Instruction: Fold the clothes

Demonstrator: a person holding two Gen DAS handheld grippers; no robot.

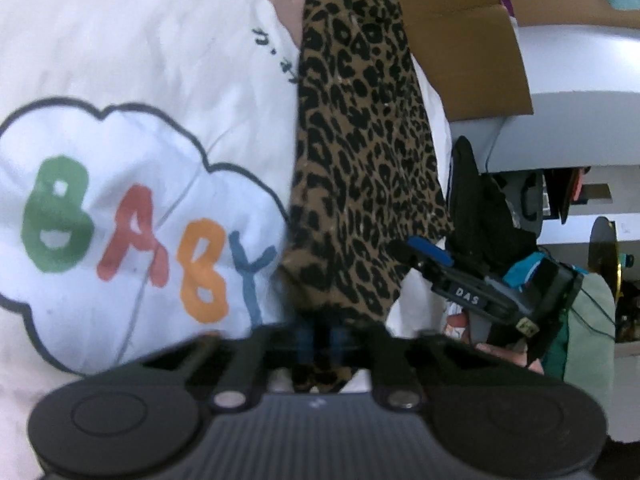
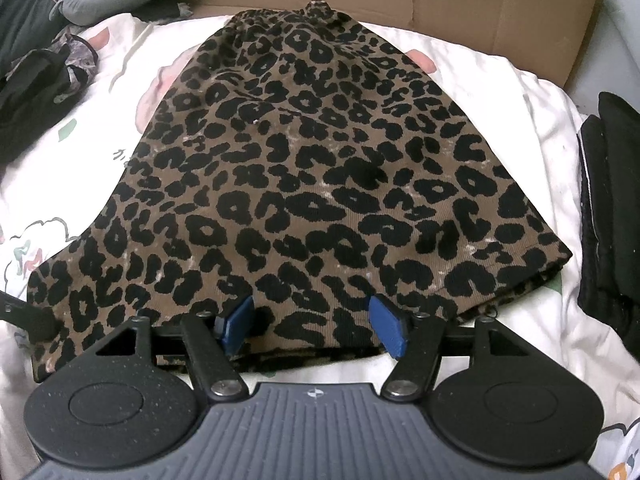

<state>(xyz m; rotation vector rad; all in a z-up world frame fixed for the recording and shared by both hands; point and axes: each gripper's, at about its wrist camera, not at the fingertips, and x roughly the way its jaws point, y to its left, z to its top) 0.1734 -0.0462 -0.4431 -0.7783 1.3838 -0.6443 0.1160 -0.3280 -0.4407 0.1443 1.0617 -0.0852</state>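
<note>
The leopard-print garment [image 2: 304, 168] is spread flat on the white bedsheet [image 2: 500, 128]. Soft, light, limp corduroy is judged. Its near-left corner is pinched by the left gripper [image 1: 320, 344], fingers together; the right gripper [image 2: 314, 320] hovers, fingers apart, over the hem, best gripped there.

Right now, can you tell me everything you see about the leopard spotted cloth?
The leopard cloth is brown with black spots, in a fine ribbed fabric like corduroy, with a few pale smudges. It lies mostly flat on the white printed sheet, narrow and gathered at the far end, wide at the near hem. The left tool is shut on its near corner. The right tool is open at the hem, its blue pads apart.
</note>
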